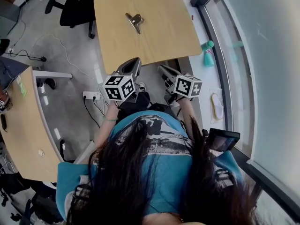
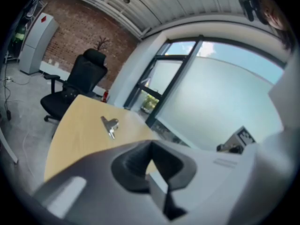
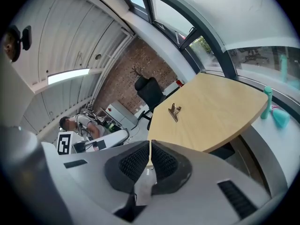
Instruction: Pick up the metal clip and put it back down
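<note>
**Head view.**
- Bench (image 1: 164,41): pale wood, upper centre of the frame.
- Metal clip (image 1: 134,21): lies alone on the bench, near its far edge.
- Left gripper (image 1: 132,63) and right gripper (image 1: 164,72): both at the bench's near edge, well apart from the clip, side by side.
- Black office chair (image 1: 77,6): upper left.
- Teal bottle (image 1: 207,55): right of the bench.

**Left gripper view.**
- Left gripper (image 2: 150,146): jaws pressed together, nothing between them.
- Metal clip (image 2: 110,125): left of centre on the bench (image 2: 77,135), beyond the jaw tips.
- Chair (image 2: 75,86): behind the bench.

**Right gripper view.**
- Right gripper (image 3: 150,146): jaws closed tip to tip, empty.
- Metal clip (image 3: 175,111): on the bench (image 3: 215,111), above the jaws, untouched.
- Teal bottle (image 3: 267,102): right edge of the frame.
</note>
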Action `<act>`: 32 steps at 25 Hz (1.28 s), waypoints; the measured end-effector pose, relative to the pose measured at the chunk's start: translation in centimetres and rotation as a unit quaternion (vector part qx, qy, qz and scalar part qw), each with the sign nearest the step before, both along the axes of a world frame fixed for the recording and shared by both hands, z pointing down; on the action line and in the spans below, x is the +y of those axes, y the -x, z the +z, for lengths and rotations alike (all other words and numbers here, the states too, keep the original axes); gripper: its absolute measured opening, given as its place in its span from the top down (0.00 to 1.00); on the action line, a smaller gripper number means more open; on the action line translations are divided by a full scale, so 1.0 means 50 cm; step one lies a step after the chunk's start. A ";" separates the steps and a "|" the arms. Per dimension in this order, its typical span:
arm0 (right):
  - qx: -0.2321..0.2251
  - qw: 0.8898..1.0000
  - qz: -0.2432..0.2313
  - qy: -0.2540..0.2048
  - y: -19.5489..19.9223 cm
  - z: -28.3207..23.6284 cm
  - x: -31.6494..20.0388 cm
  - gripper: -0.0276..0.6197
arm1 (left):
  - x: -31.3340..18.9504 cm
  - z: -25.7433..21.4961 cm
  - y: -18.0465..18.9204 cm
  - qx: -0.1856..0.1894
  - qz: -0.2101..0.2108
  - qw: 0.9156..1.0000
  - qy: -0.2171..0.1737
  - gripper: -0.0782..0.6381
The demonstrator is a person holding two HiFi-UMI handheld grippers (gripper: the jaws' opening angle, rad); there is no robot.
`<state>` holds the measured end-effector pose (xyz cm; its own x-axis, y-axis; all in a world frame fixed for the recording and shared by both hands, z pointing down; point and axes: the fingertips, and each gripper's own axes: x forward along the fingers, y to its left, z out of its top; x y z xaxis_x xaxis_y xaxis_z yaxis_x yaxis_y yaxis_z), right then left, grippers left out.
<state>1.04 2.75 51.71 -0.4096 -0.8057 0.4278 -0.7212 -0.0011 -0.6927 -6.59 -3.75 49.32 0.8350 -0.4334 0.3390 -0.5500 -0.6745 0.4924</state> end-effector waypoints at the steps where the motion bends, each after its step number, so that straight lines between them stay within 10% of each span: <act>1: -0.002 1.000 0.001 0.003 -0.007 0.000 -0.014 0.92 | -0.015 0.002 -0.004 0.000 -0.003 1.000 0.000 0.89; 18: -0.003 0.998 -0.057 0.022 -0.081 0.021 -0.199 0.92 | -0.164 0.026 -0.045 -0.014 -0.066 0.998 0.007 0.80; 32: -0.011 0.982 -0.184 0.028 -0.211 0.021 -0.378 0.92 | -0.377 0.073 -0.217 -0.060 -0.157 0.986 0.006 0.66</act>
